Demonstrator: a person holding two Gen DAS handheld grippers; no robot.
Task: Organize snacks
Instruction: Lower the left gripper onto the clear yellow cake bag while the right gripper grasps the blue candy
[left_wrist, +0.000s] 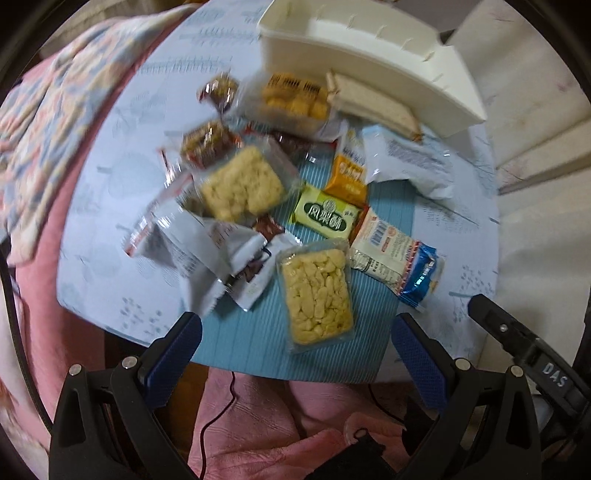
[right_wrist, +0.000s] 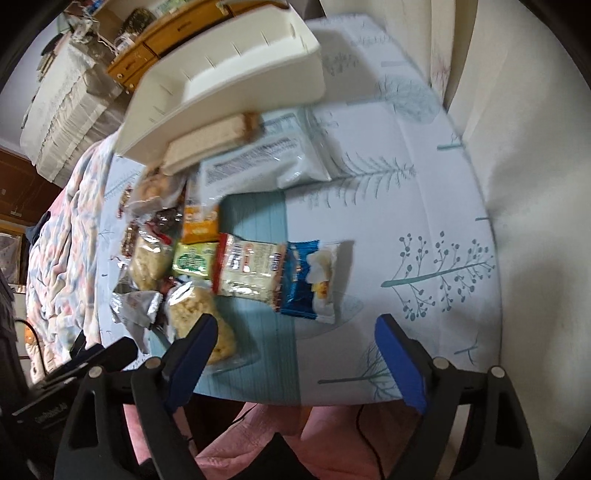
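Several wrapped snacks lie in a heap on a blue mat (left_wrist: 332, 354). A clear pack of yellow puffed snack (left_wrist: 316, 295) lies nearest my left gripper (left_wrist: 297, 328), which is open and empty just in front of it. A green pastry pack (left_wrist: 327, 216), an orange pack (left_wrist: 349, 177) and a blue-and-white cracker pack (left_wrist: 395, 258) lie behind. In the right wrist view my right gripper (right_wrist: 295, 332) is open and empty, with the cracker pack (right_wrist: 277, 273) ahead. A cream plastic bin (left_wrist: 369, 62) stands at the back; it also shows in the right wrist view (right_wrist: 229, 77).
The small table has a white leaf-print cloth (right_wrist: 424, 229). A floral quilt (left_wrist: 55, 110) lies to the left and pink fabric (left_wrist: 258, 424) lies under the grippers. A white wall (right_wrist: 535, 184) is to the right. The other gripper's black body (left_wrist: 524, 347) shows at right.
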